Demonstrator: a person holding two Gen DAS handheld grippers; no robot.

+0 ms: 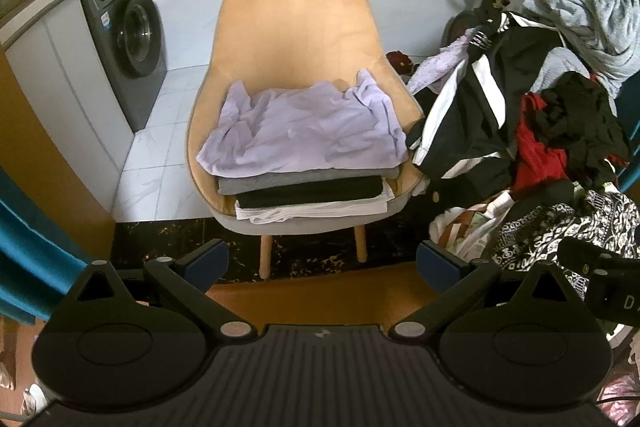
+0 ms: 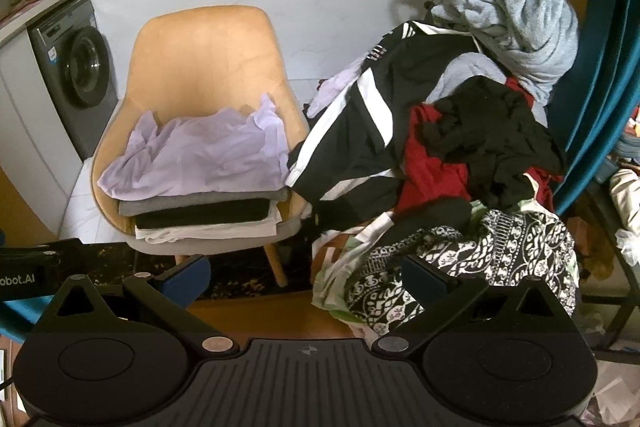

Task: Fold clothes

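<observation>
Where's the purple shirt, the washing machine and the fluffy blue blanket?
purple shirt (image 1: 304,127), left wrist view, middle of its top.
washing machine (image 1: 138,35), left wrist view, round door.
blue blanket (image 2: 528,27), right wrist view, middle of the bundle.

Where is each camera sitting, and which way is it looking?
Left wrist: sits on the left gripper, faces the tan chair head-on; its own open fingers show, plus the other gripper's edge at right.
Right wrist: sits on the right gripper, faces between chair and unfolded clothes pile; its own open fingers show, plus the other gripper's edge at left.
Both share: the chair, the folded stack under the lilac garment, the washing machine, the pile.
</observation>
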